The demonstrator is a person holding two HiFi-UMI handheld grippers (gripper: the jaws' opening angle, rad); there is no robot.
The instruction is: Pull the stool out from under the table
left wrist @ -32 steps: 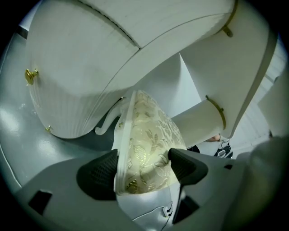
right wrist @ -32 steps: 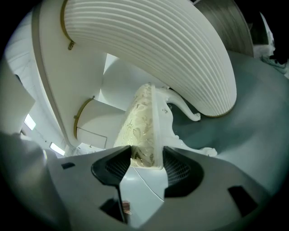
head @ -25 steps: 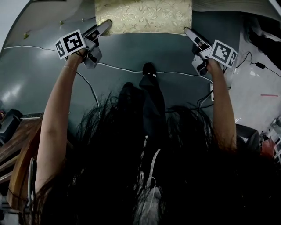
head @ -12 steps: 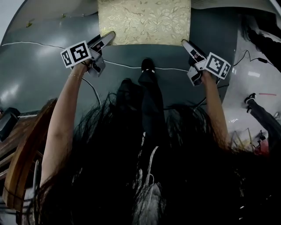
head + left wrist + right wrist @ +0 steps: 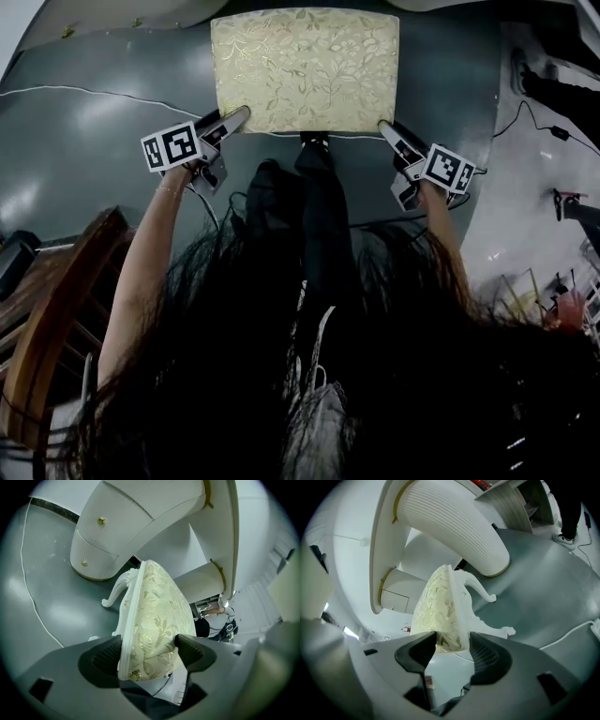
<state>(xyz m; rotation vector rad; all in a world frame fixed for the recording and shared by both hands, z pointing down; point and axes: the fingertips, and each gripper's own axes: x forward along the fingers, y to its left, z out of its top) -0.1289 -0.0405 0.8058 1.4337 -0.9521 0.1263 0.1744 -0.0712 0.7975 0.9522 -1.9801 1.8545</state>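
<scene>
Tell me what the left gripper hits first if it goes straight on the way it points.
The stool itself: its cushioned corner already sits between the jaws of the left gripper, so it would press deeper against the seat. Behind that, apparently further off, stands the white table base.

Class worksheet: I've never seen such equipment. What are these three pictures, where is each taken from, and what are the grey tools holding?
No robot here: a person holds two hand tools with jaws, the left gripper and the right gripper. One picture comes from a camera on the person's head, looking down at the grey floor. The other two come from cameras riding on the grippers, each looking along its own jaws. Each gripper clamps a near corner of the stool, by its gold-patterned cushion. Beyond it stands the white table.
</scene>
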